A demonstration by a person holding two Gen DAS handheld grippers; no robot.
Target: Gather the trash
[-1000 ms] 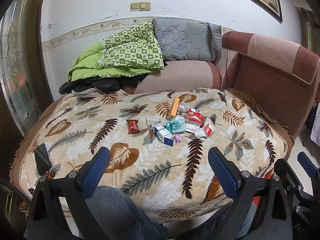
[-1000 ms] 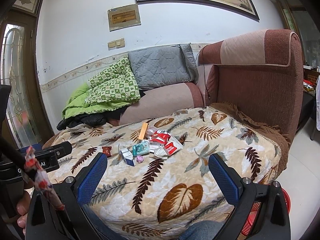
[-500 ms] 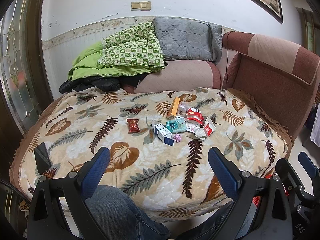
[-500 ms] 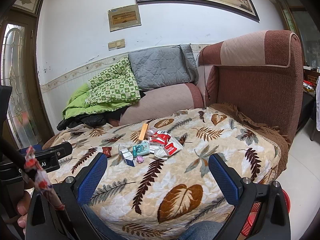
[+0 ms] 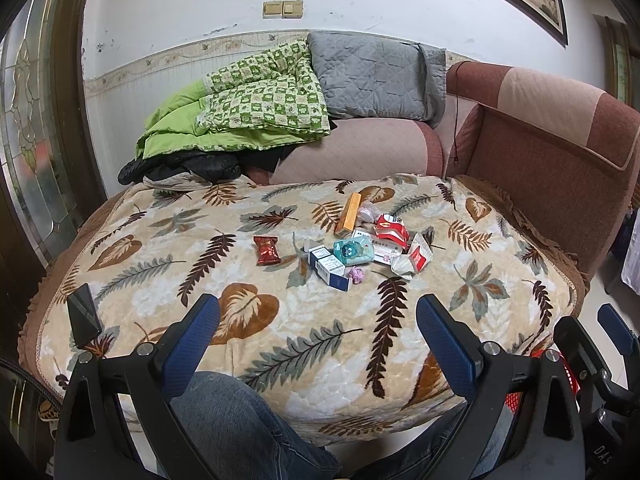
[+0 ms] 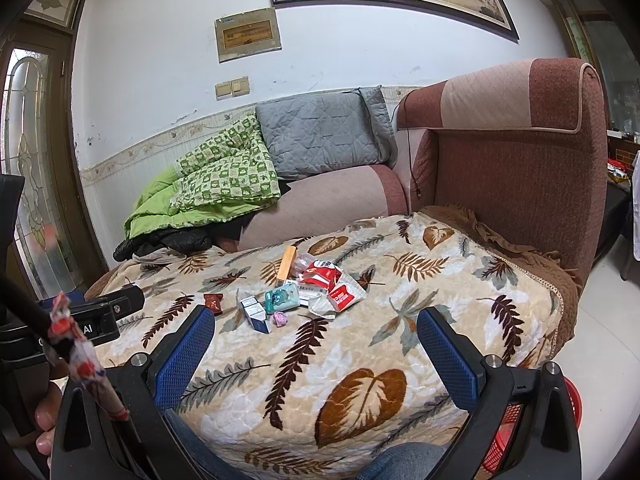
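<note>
Your left gripper (image 5: pixel 318 338) sits low at the bottom of its frame, level, pointing across the leaf-print blanket (image 5: pixel 248 312); its blue-padded fingers (image 5: pixel 192 334) stand wide apart with nothing between them. Your jeans-clad knee (image 5: pixel 236 420) shows just beneath it. Your right gripper (image 6: pixel 316 346) is posed the same way at the bottom of its own frame, fingers spread wide, holding and touching nothing.

Ahead of both, near the middle of each frame, the trash lies in a loose cluster on the blanket. The orange box (image 5: pixel 348 214) lies flat, its long axis running away from you toward the top of the frame. Below it, the teal packet (image 5: pixel 353 251) touches the white-and-blue boxes (image 5: pixel 327 268), with a small pink wad (image 5: pixel 356 274) just beside them. Red-and-white wrappers (image 5: pixel 394 230) are crumpled to the right of the cluster. The dark red snack packet (image 5: pixel 266 250) lies apart at the left. A black phone (image 5: pixel 83 316) rests at the blanket's lower left edge. A red basket (image 6: pixel 520 432) peeks in at the lower right of the right view.
</note>
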